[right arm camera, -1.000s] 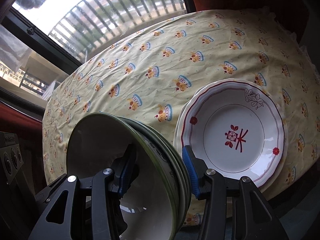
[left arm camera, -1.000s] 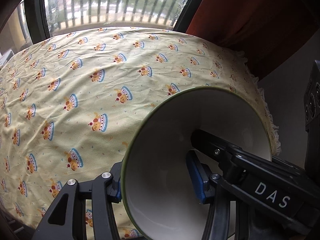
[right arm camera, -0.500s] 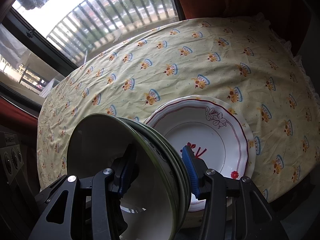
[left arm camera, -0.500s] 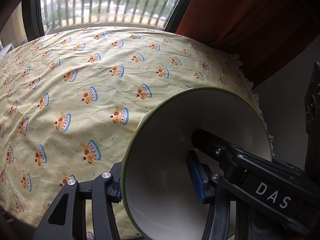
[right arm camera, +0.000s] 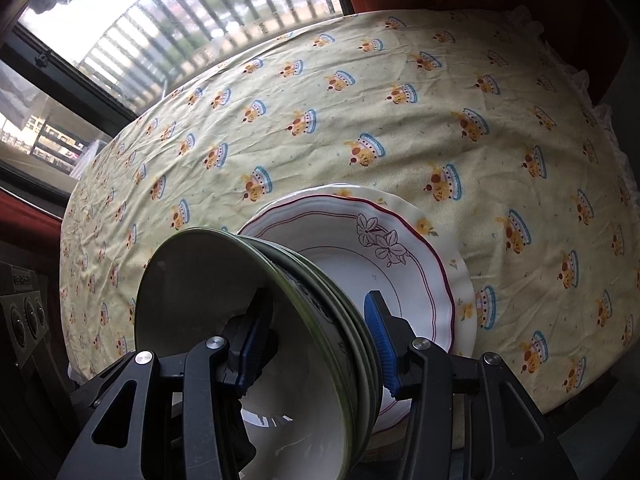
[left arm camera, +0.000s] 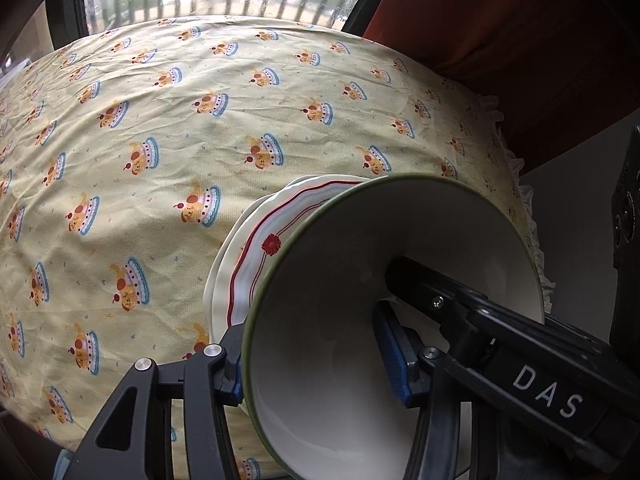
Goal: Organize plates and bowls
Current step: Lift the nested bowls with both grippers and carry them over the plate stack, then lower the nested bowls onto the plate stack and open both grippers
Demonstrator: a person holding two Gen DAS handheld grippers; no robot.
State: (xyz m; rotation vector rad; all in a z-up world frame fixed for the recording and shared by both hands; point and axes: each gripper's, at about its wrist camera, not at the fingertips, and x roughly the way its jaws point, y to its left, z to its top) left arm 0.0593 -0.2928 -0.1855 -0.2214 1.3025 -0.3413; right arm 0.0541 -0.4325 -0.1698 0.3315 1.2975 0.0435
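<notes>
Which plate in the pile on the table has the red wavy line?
The top plate, with a dark red scalloped line and flower drawings. The plate beneath it is plain cream with small yellow flowers.

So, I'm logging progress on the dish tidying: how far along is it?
Done: plates sit stacked on the tablecloth. In hand: the left gripper clamps one green-rimmed bowl; the right gripper clamps nested bowls. Left: both loads are not yet set down.

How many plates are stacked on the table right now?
2, possibly more hidden beneath. The red-rimmed plate lies on top; a cream plate shows beneath it, its rim jutting out on the right. Both sit near the tablecloth front edge.
</notes>
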